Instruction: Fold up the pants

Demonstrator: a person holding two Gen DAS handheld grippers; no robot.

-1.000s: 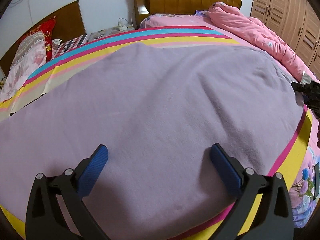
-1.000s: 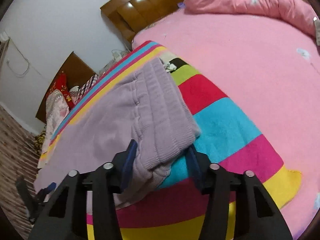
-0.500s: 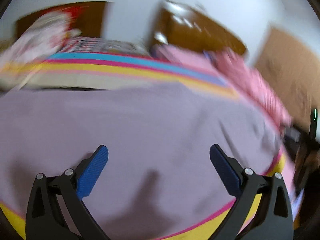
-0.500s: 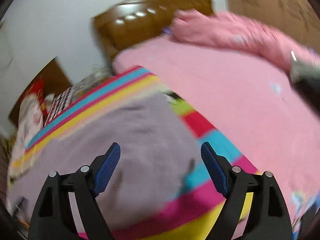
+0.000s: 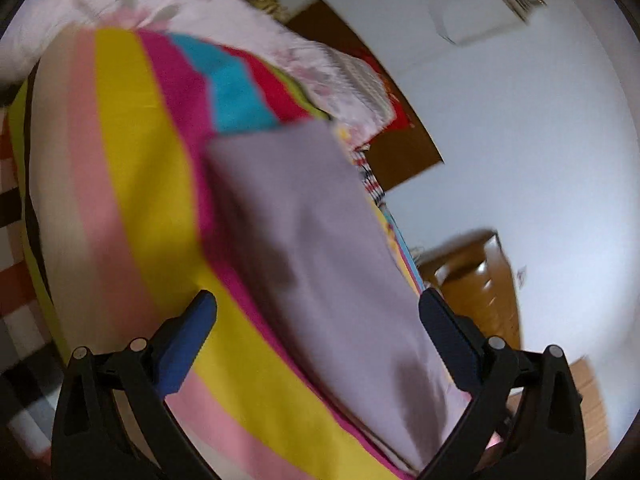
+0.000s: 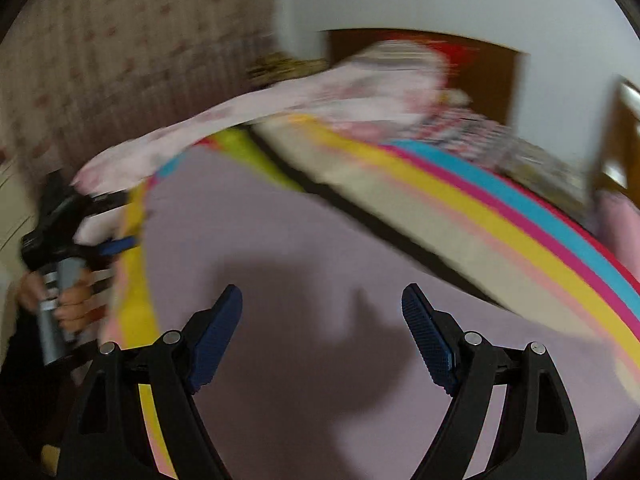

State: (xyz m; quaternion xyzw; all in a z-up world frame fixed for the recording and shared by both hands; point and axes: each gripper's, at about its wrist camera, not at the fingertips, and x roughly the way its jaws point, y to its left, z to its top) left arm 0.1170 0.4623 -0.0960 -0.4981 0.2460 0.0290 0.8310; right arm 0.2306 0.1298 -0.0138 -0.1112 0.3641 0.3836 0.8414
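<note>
The lilac pants (image 6: 320,248) lie flat on the striped blanket (image 5: 132,184), soft knit that will likely sag and drape when lifted, so an edge or corner pinch suits best. The left gripper (image 5: 316,316) and right gripper (image 6: 322,308) both hang spread wide, holding nothing; blur hides the hem's exact line.

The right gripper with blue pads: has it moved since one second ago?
Yes. The right gripper, then closed around the lavender pants at the waistband, is open, swung left, away from the wooden headboard.
</note>
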